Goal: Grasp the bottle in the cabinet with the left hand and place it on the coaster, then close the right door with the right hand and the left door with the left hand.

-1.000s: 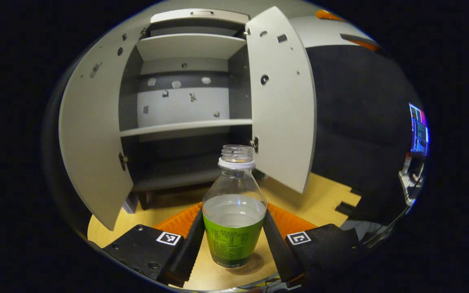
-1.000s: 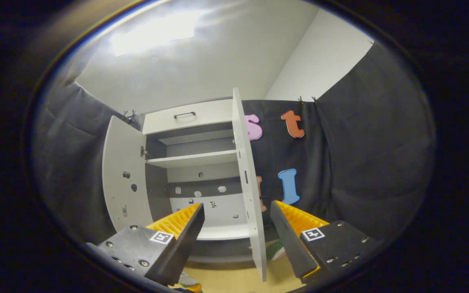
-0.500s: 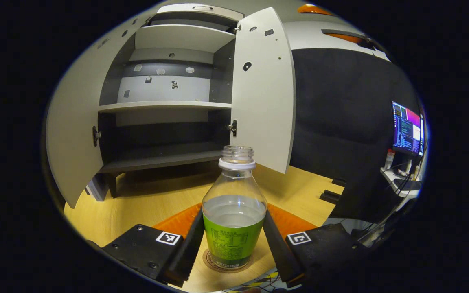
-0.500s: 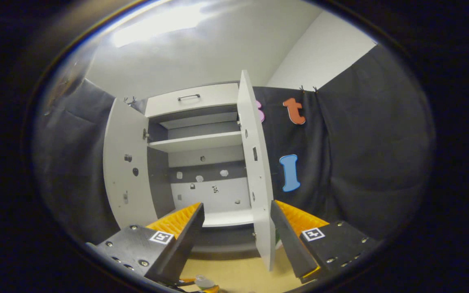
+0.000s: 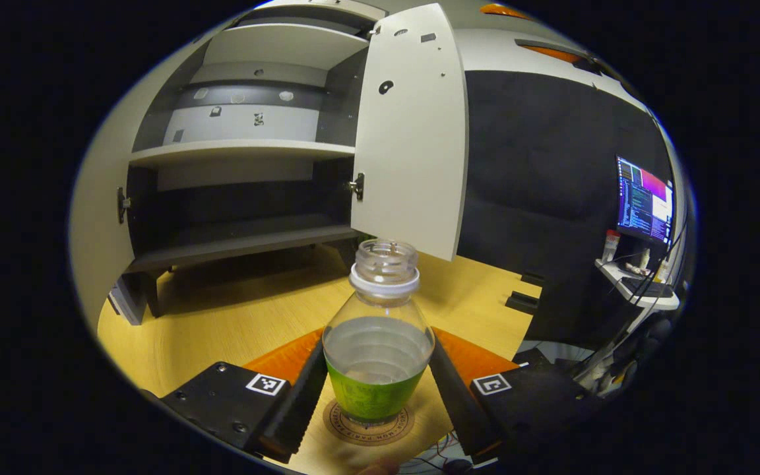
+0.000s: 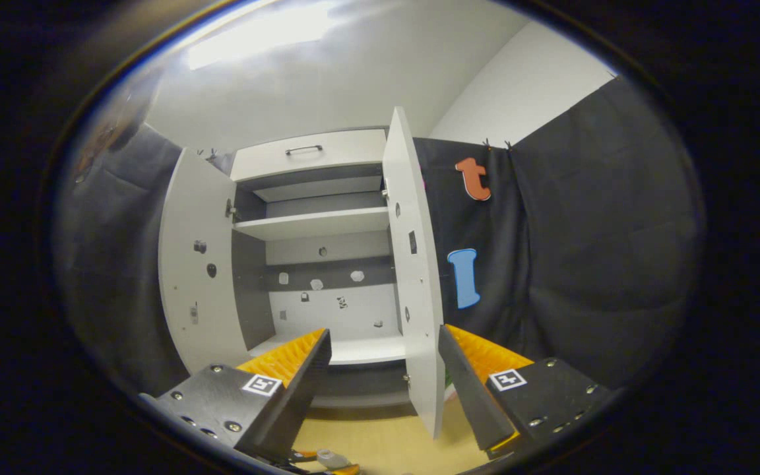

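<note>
Standing the bottle (image 5: 378,349) on the coaster (image 5: 368,423) with the left tool (image 5: 377,379), both fingers pressed against its sides.

Bottle upright, uncapped, part-filled with clear liquid, green label, at the near edge of the table (image 5: 221,323). Cabinet (image 5: 248,165) at the far side, both doors open. Right tool (image 6: 383,369) hangs open, fingers apart, its right door (image 6: 414,264) edge-on between them.
</note>
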Tool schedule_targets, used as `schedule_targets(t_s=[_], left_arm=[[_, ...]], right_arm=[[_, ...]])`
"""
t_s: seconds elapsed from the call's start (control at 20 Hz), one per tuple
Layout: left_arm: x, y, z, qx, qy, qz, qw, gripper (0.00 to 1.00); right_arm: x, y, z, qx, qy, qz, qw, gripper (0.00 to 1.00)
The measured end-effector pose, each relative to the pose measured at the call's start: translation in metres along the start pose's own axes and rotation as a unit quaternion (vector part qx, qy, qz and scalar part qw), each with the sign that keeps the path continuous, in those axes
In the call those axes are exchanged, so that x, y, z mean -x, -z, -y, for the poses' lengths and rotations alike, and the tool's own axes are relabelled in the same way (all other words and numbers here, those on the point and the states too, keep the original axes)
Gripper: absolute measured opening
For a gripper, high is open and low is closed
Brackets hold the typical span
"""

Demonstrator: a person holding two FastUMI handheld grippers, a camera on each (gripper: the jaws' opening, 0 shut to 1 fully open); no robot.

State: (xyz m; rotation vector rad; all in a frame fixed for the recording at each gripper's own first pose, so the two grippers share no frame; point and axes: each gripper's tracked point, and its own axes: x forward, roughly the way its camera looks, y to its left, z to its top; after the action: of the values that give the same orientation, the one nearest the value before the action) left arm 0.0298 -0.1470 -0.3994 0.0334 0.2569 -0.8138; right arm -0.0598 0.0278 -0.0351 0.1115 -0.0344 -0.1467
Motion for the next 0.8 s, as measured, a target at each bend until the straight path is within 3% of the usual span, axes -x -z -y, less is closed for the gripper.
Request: schedule_targets(t_s=[0.35,0.6,0.8], left_arm=[[0.016,-0.034,0.003,-0.037,0.032,-0.005,0.999,0.88],[0.033,-0.100,0.017,-0.049,0.035,0.038,0.997,0.87],[0.053,-0.161,0.018,-0.051,-0.003,0.066,0.997,0.87]], right_arm=[[0.004,0.012,0.020,-0.012,0.017,0.015,1.000,0.98],[-0.010,0.018,0.048,-0.001,0.023,0.018,1.000,0.98],[-0.027,0.003,0.072,0.026,-0.001,0.014,1.000,0.98]])
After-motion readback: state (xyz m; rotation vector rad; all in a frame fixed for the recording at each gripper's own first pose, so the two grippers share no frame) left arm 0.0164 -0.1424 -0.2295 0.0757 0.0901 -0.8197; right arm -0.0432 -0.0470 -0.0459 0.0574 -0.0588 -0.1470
